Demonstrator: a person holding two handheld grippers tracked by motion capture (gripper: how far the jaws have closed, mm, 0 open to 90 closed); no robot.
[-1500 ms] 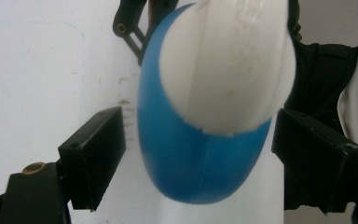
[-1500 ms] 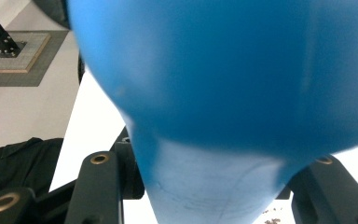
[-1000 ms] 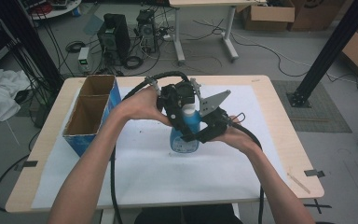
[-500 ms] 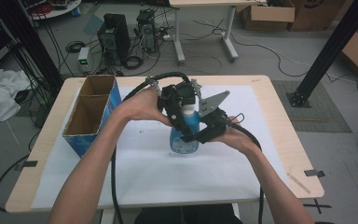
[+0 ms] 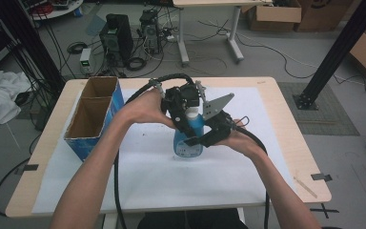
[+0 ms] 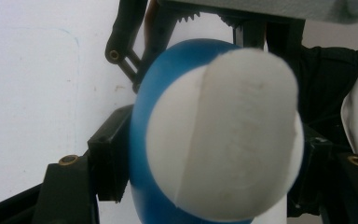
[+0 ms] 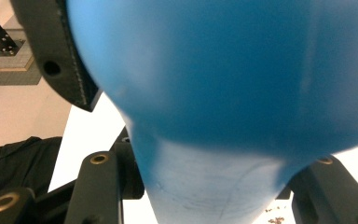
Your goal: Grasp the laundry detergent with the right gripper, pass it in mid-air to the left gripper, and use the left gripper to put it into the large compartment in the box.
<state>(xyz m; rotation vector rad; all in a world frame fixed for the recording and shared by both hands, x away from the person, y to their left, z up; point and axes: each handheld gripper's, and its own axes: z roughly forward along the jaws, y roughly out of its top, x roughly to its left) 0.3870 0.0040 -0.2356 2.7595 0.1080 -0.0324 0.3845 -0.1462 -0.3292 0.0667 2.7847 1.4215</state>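
Blue bottle [image 5: 189,138] upright on white-covered table [image 5: 286,143] (cable-strewn floor [image 5: 276,52] beyond)

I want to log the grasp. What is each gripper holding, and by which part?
The right gripper is shut on the blue bottle, at its body. The left gripper has just been closing around its white cap; a firm hold cannot be told.

Blue cardboard box [image 5: 93,117], two open compartments, at bench [image 5: 286,143] left edge on white sheet [image 5: 147,176]. White cloth [image 5: 0,98] and PC towers [image 5: 119,36] on floor.
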